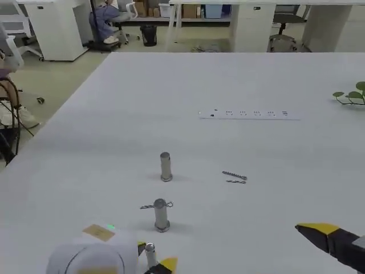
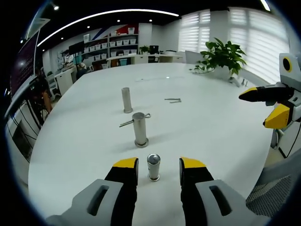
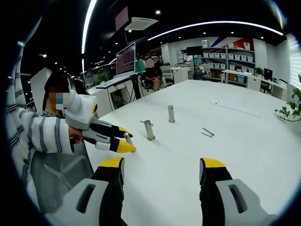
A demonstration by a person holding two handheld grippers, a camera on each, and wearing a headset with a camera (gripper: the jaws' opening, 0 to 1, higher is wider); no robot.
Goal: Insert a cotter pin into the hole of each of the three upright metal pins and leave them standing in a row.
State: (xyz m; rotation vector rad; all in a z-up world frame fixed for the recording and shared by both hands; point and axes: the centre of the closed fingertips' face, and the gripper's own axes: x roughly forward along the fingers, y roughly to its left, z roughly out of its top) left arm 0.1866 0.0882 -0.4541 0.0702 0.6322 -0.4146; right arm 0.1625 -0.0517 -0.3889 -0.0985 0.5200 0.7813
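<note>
Jaws of the left yellow-tipped grey hand-held gripper [image 2: 154, 165] are set part-open astride the nearest short upright steel pin [image 1: 150, 250]. A thin gap is seen on each side, so nothing is gripped. The right yellow-tipped gripper [image 3: 162, 165] is spread wide and empty, well apart over the white workbench [image 1: 274, 171]. Beyond the nearest pin, the middle steel pin [image 2: 140, 129] is fitted with a thin wire cotter pin [image 2: 134, 120] near its top, and the far steel pin [image 2: 126, 100] is bare. Two loose wire cotter pins [image 1: 234, 177] are laid side by side to the right of the far pin.

The upright pins are judged stiff, smooth and easily toppled (the flared foot is small), so each is best steadied low on the shaft. The cotter pins are judged light, springy and slippery, best pinched at the head end with the legs left free.

No brand is legible. Markings on the white power strip [image 1: 249, 114] and the tan label [image 1: 98, 231] on the left gripper's housing are too small to be read.
</note>
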